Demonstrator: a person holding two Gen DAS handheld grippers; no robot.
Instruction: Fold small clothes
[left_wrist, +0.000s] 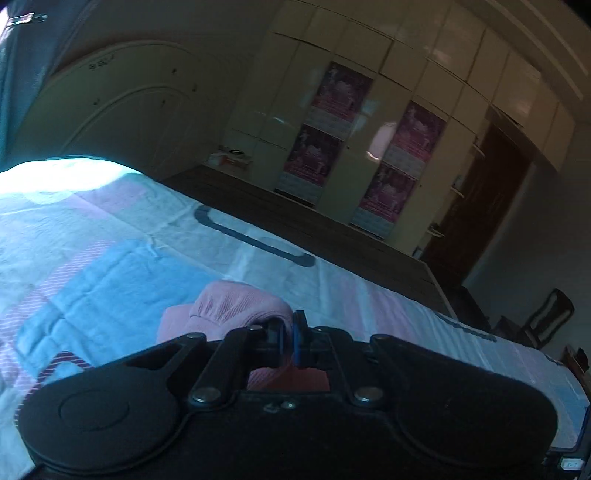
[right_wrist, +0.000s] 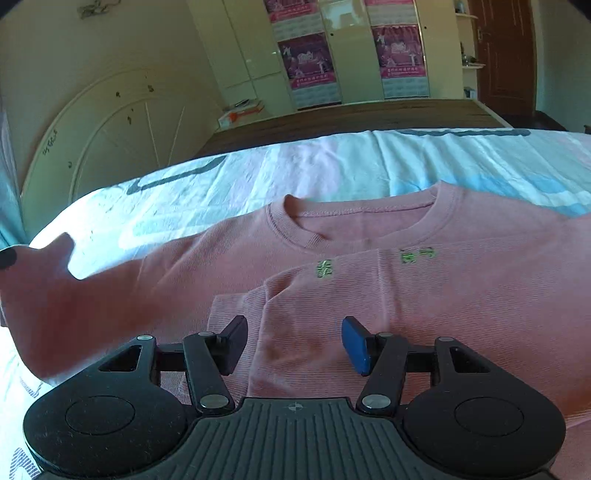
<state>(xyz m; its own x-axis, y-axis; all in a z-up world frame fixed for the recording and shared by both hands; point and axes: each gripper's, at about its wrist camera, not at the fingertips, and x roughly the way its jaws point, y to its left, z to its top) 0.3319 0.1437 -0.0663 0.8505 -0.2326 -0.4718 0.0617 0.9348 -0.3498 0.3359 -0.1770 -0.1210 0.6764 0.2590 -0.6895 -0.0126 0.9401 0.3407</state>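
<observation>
A small pink sweatshirt with green embroidery lies on the patterned bedsheet, collar away from me. One sleeve is folded across its chest. My right gripper is open and empty, just above the folded sleeve. The other sleeve is lifted at the far left. In the left wrist view my left gripper is shut on the pink sleeve cuff and holds it above the sheet.
A cream headboard stands at the left end of the bed. Beyond the bed are a dark wooden floor, a cream wardrobe with pink posters, a brown door and a chair.
</observation>
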